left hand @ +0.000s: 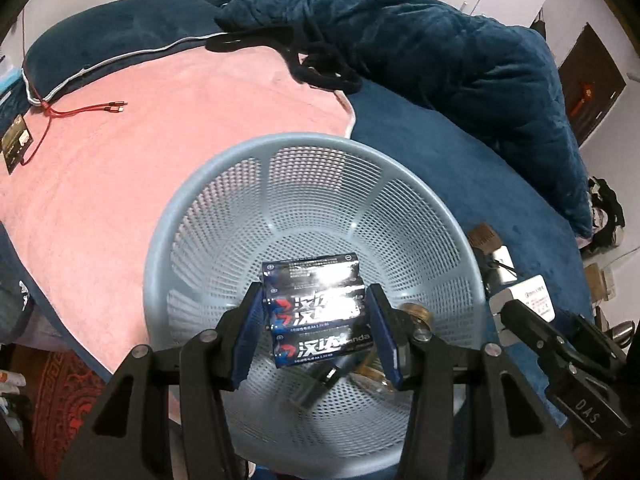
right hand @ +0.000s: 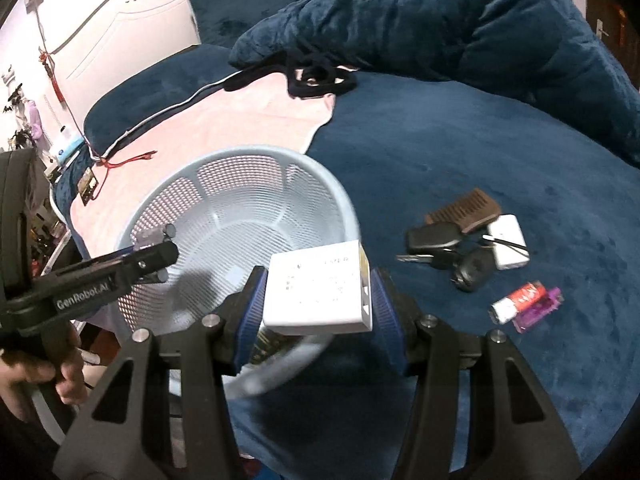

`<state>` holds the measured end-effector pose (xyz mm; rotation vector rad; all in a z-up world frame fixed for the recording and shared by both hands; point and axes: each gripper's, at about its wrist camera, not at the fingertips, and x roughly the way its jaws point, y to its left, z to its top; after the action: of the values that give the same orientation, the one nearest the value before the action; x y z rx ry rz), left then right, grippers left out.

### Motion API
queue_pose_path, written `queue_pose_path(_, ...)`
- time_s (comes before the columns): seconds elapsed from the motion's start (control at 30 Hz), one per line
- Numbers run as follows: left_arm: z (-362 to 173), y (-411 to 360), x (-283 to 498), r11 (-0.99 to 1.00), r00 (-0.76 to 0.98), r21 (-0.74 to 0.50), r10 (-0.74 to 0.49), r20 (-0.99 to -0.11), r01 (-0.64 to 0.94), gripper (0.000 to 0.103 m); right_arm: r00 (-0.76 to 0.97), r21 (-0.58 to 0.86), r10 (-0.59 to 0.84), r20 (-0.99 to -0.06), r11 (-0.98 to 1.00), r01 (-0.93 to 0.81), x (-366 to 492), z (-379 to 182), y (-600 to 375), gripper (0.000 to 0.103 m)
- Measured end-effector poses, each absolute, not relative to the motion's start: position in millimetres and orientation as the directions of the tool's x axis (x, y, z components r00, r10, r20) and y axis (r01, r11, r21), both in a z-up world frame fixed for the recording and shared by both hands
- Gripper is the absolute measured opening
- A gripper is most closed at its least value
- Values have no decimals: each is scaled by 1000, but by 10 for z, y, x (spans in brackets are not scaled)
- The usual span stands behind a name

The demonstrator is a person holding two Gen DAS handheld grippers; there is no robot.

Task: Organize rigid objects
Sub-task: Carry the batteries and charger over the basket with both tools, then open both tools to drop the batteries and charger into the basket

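A pale blue perforated basket (left hand: 208, 216) stands on the bed; it also shows in the right wrist view (right hand: 240, 160). My left gripper (left hand: 316, 316) is shut on a blue battery pack (left hand: 320, 312) and holds it over the basket's inside. A brass object (left hand: 418, 314) and a dark small item (left hand: 320, 380) lie in the basket. My right gripper (right hand: 318, 296) is shut on a white box (right hand: 320, 288), held above the basket's right rim. The right gripper also shows at the right edge of the left wrist view (left hand: 500, 312).
On the blue bedcover (right hand: 460, 140) right of the basket lie a brown comb (right hand: 466, 210), car keys (right hand: 444, 250), a white charger (right hand: 510, 240) and a purple lighter (right hand: 528, 302). A pink towel (left hand: 140, 140) with a red cable (left hand: 80, 112) lies left. A blue quilt (left hand: 440, 48) is heaped behind.
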<state>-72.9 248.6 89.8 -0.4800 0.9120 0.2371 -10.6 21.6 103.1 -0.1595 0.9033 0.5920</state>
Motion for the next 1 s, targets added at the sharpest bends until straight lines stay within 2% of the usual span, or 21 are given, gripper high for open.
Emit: queue_pose_path(1.0, 721, 2585, -658, 868, 577, -295, -12, -817, -400, 52, 399, 190, 433, -808, 833, -520, 78, 819, 570, 53)
